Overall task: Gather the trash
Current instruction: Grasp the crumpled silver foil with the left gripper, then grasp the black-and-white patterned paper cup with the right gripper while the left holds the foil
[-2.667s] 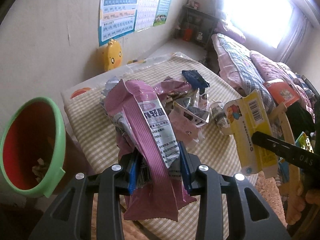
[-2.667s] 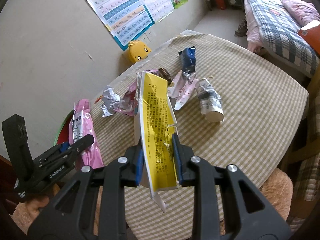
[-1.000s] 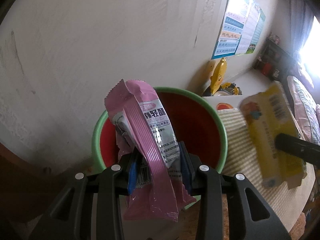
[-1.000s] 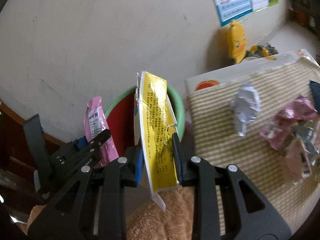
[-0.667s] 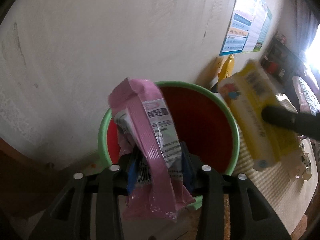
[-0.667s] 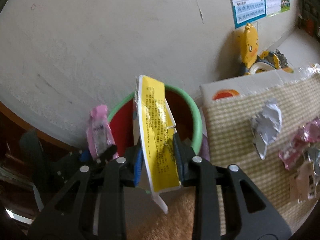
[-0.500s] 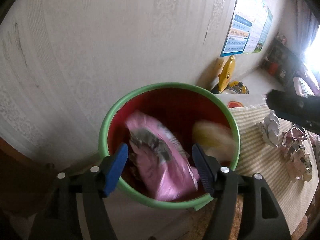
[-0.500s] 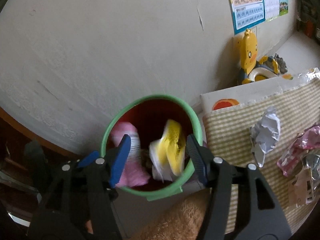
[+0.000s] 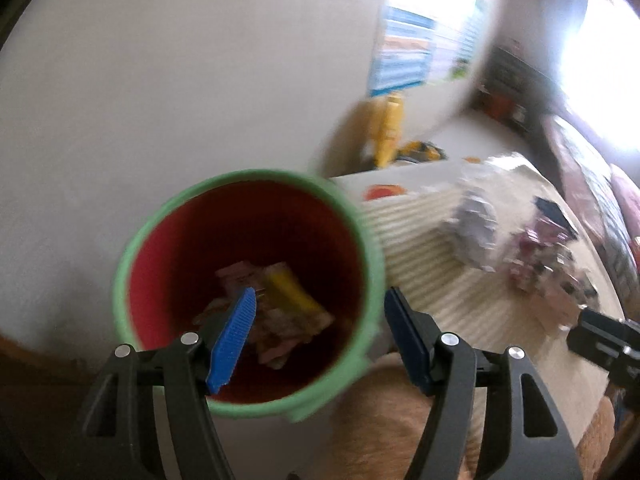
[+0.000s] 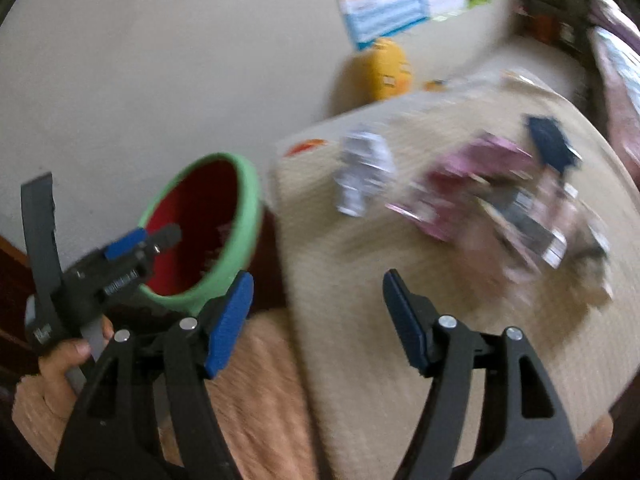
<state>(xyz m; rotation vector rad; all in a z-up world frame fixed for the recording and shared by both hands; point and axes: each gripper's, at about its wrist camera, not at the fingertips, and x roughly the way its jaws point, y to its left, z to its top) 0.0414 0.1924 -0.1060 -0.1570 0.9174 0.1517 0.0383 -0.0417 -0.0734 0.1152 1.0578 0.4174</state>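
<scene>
A green-rimmed red bin (image 9: 152, 232) stands left of the table and also shows in the right wrist view (image 10: 244, 216). A yellow package (image 9: 290, 294) and a pink wrapper (image 9: 236, 280) lie inside it. My left gripper (image 9: 320, 324) is open and empty above the bin's near rim. My right gripper (image 10: 318, 312) is open and empty over the table's near left corner. A crumpled silver wrapper (image 10: 362, 172), pink wrappers (image 10: 472, 176) and a dark blue packet (image 10: 552, 146) lie on the checked tablecloth (image 10: 360, 280).
A yellow duck toy (image 10: 386, 70) stands against the wall behind the table. Posters (image 10: 384, 0) hang on the wall. A fuzzy tan seat (image 10: 256, 400) lies below the grippers. A bed (image 10: 618, 60) is at the far right. Both views are blurred.
Both grippers opened and dropped the pink wrapper and the yellow package into the bin. The right gripper has since swung right, toward the table.
</scene>
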